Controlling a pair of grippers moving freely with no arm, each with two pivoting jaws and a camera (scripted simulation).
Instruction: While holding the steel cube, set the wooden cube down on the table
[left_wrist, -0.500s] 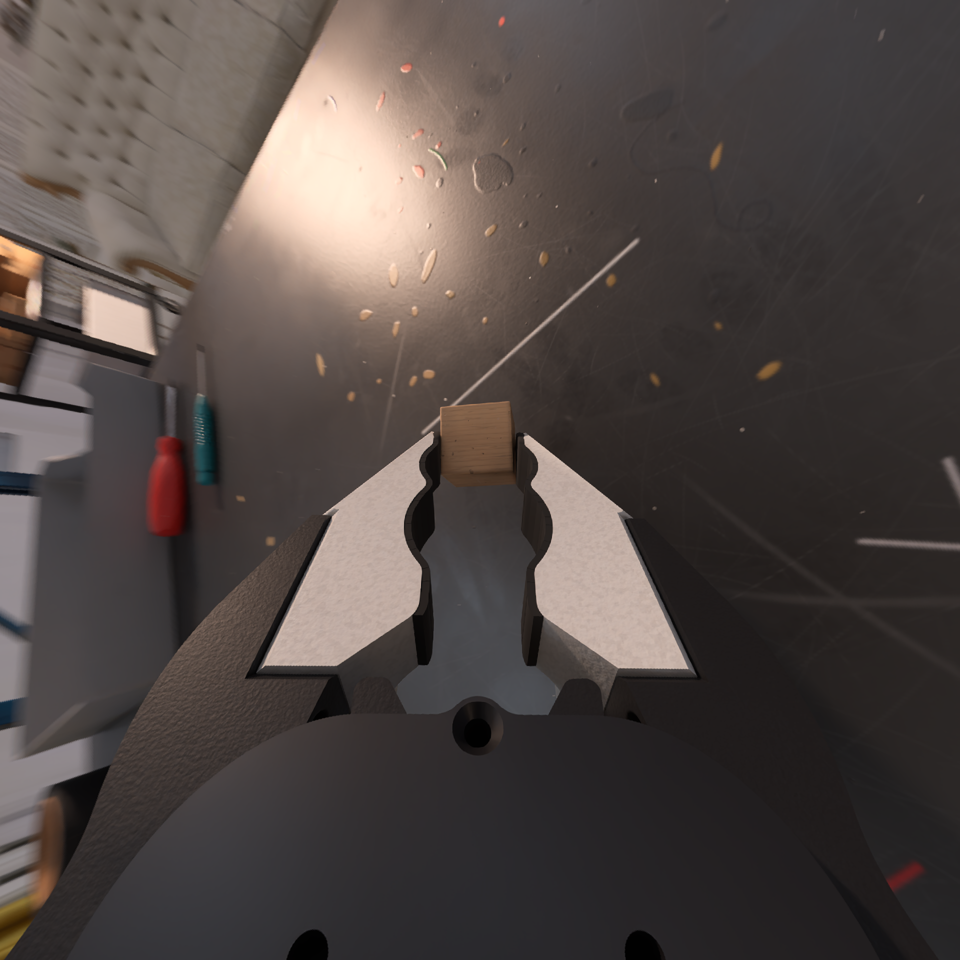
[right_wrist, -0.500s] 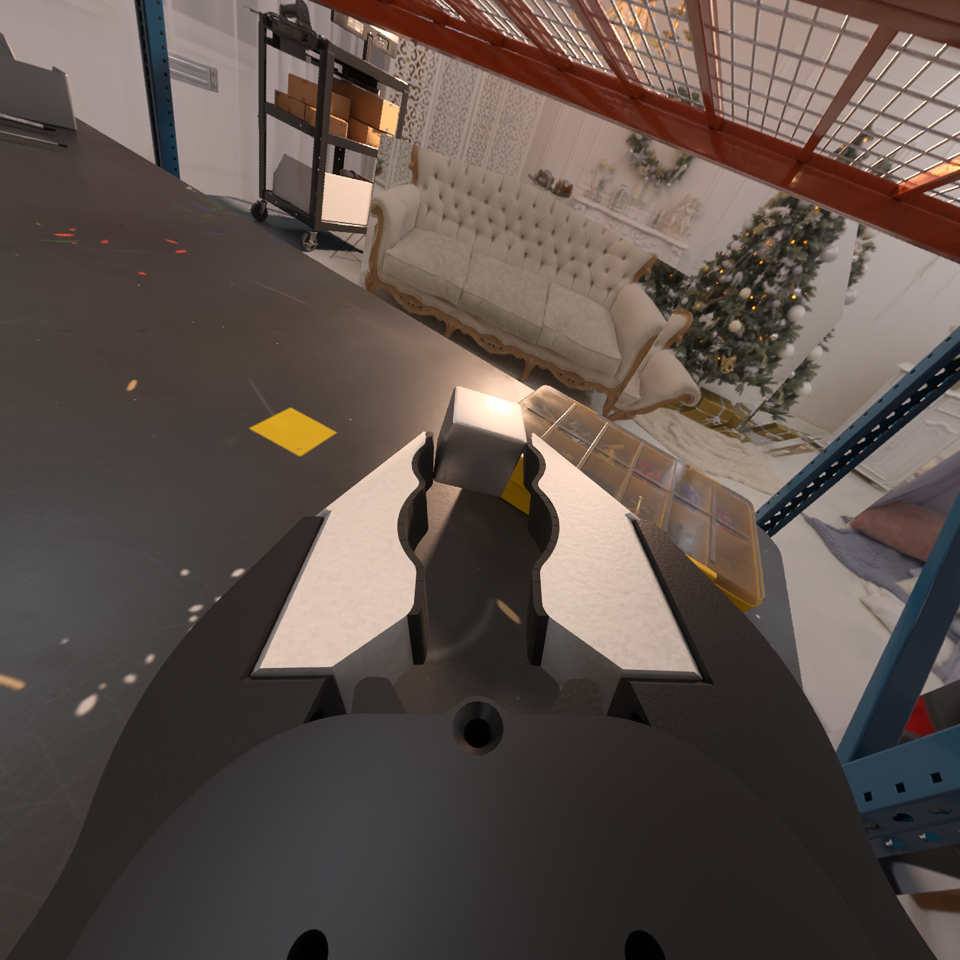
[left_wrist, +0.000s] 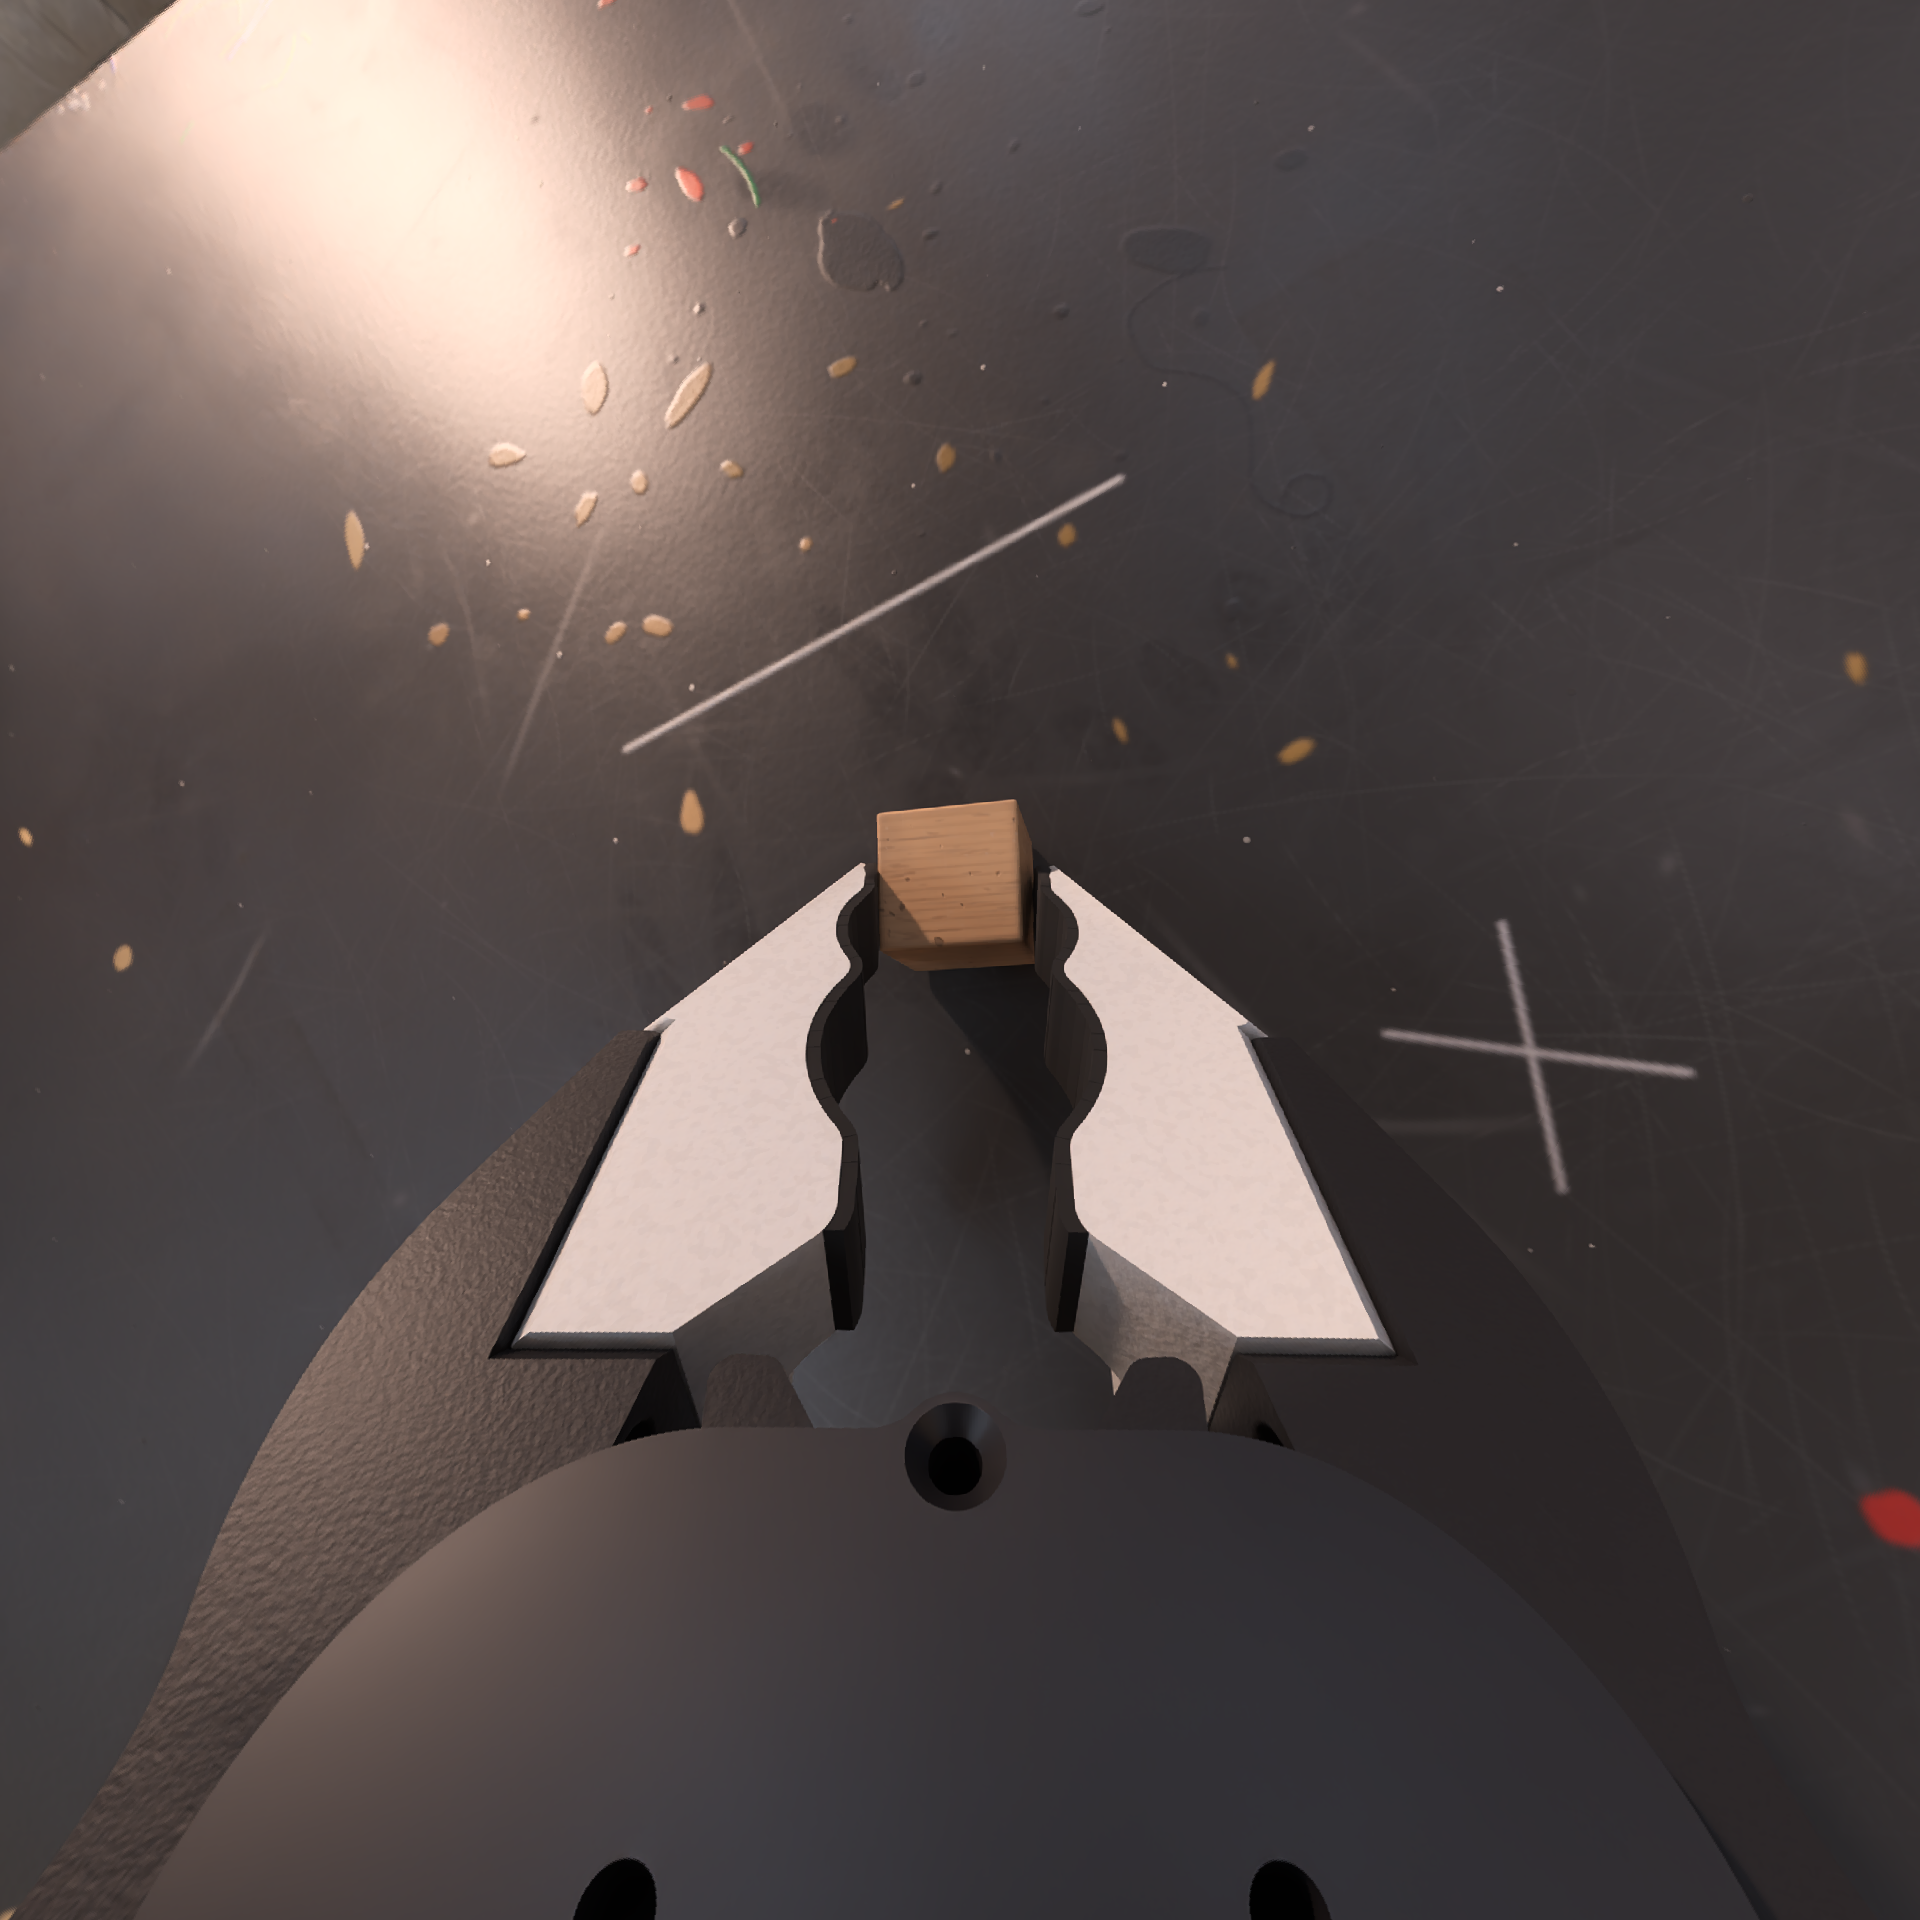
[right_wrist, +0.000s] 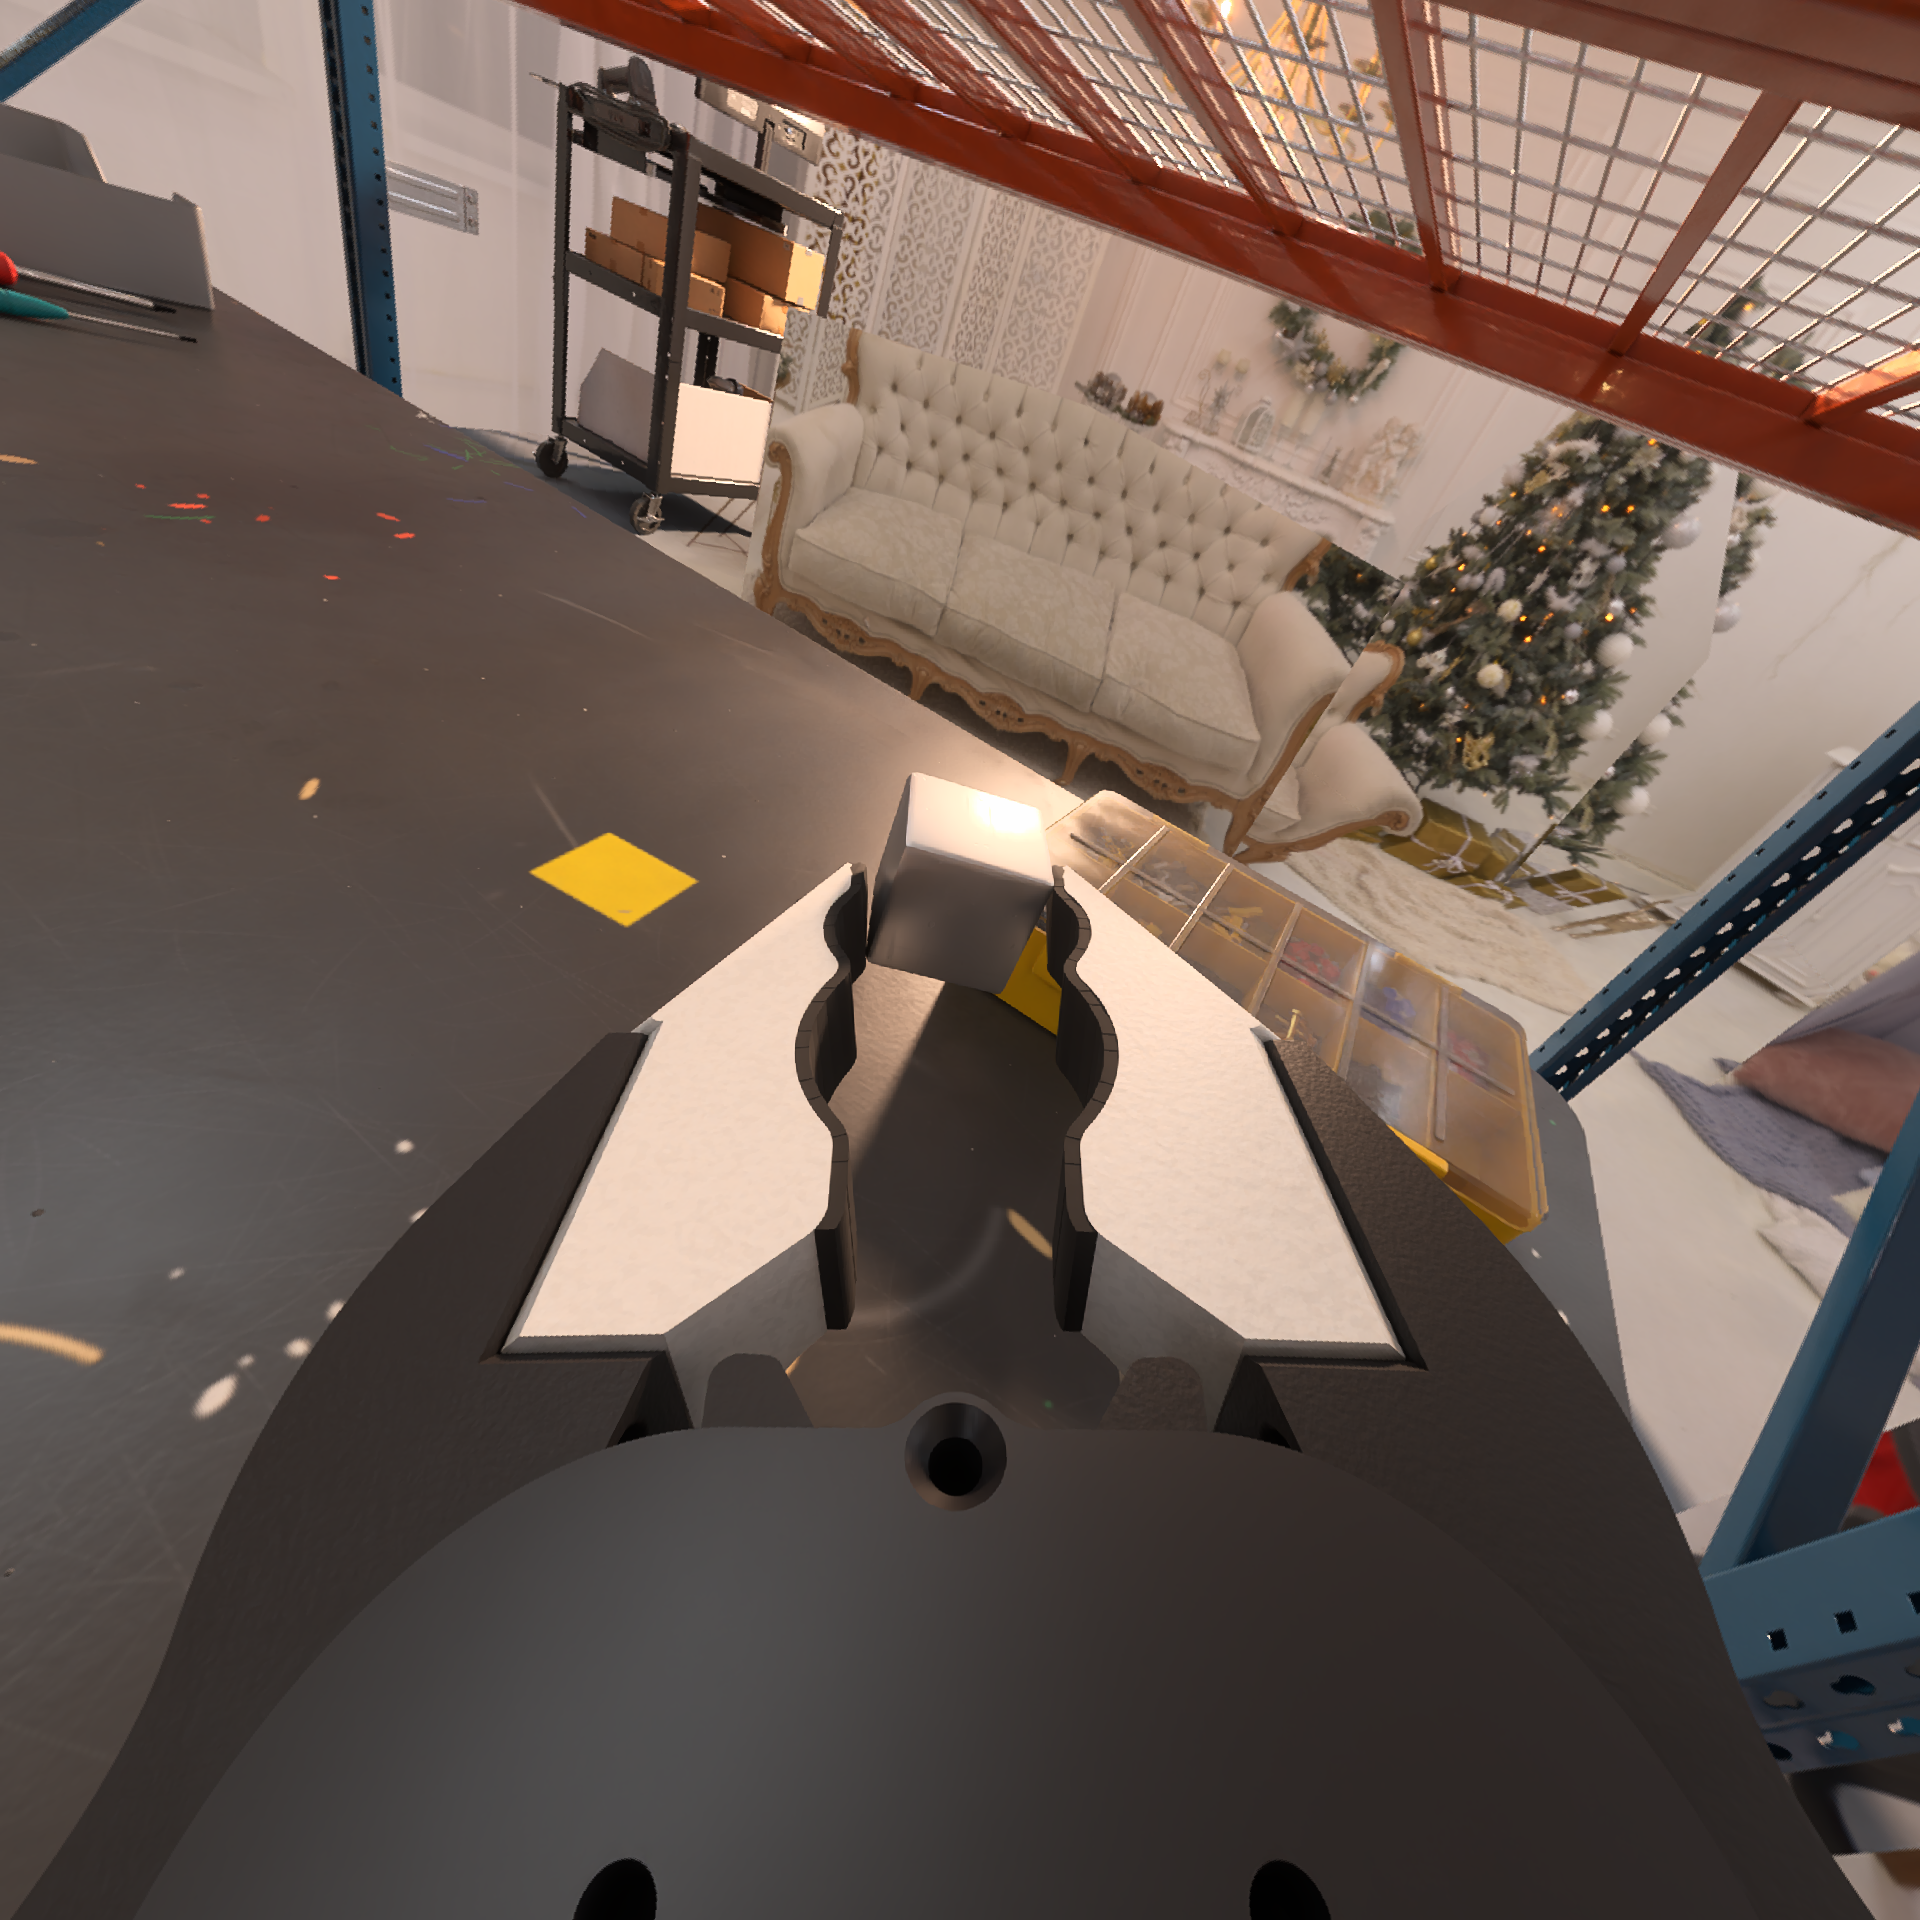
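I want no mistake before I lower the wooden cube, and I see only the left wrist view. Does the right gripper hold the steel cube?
Observer: Yes, the steel cube is clamped between the fingers of the right gripper.
Operator: Does it sit straight?
Observer: No, it is tilted, with its lower corner toward the right finger.
Operator: Is anything close to it?
Observer: A clear compartment box lies beyond it, at the edge of the table.
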